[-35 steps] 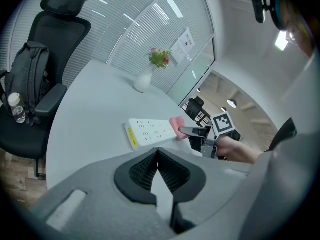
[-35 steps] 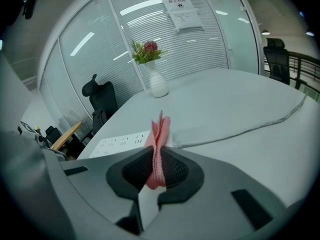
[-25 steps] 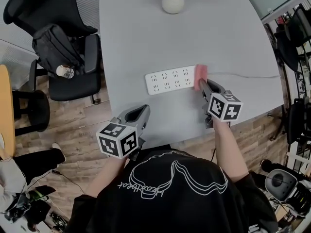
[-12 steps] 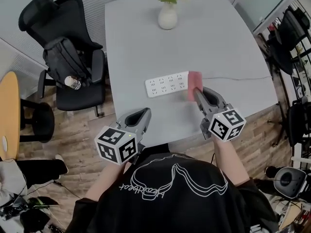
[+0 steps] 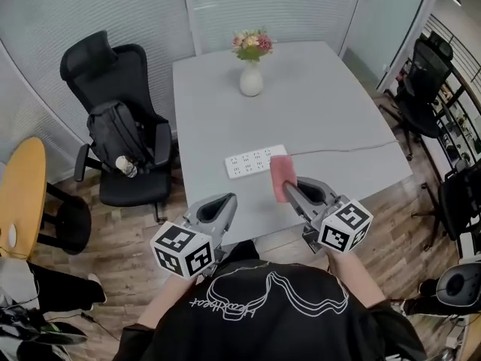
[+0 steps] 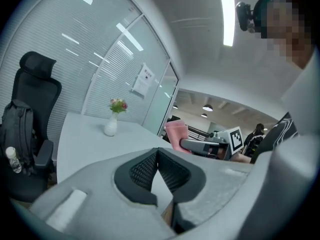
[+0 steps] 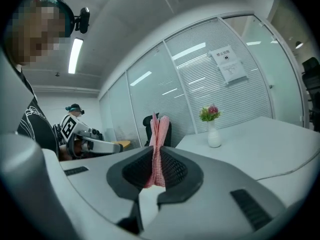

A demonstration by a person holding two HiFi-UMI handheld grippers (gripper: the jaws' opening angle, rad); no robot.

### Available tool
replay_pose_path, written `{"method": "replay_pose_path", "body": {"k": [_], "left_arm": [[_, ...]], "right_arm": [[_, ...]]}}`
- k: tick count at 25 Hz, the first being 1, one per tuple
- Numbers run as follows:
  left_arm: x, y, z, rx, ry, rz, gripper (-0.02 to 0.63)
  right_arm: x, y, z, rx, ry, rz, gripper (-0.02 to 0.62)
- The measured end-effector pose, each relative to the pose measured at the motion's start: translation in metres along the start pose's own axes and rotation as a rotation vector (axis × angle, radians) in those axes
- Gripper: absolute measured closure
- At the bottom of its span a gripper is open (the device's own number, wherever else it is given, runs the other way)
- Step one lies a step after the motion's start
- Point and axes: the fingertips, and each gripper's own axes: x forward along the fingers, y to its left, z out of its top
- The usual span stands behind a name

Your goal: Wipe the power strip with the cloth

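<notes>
The white power strip lies flat near the front of the grey table. My right gripper is shut on the pink cloth, held up off the table just in front of the strip's right end. In the right gripper view the cloth stands upright, pinched between the jaws. My left gripper hovers at the table's front edge, left of the right one, shut with nothing in it; its pads meet in the left gripper view. That view also shows the cloth off to the right.
A white vase of flowers stands at the far middle of the table. The strip's thin cable runs right across the table. A black office chair holding a backpack is left of the table; more chairs stand at the right.
My right gripper has lifted the cloth off the strip's right end and drawn it back toward me. The head view has tilted up and shows more of the room. The left gripper stayed shut.
</notes>
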Motion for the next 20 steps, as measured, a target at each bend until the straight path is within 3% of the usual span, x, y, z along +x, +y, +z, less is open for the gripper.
{"method": "replay_pose_path", "body": {"k": [8, 20], "left_arm": [[-0.022, -0.04, 0.019, 0.059, -0.069, -0.042, 0.594], [-0.025, -0.054, 0.026, 0.102, -0.069, -0.054, 0.594]], "right_arm": [[-0.03, 0.038, 0.009, -0.005, -0.035, 0.053, 0.558], [-0.039, 0.05, 0.017, 0.011, -0.055, 0.075, 0.561]]}}
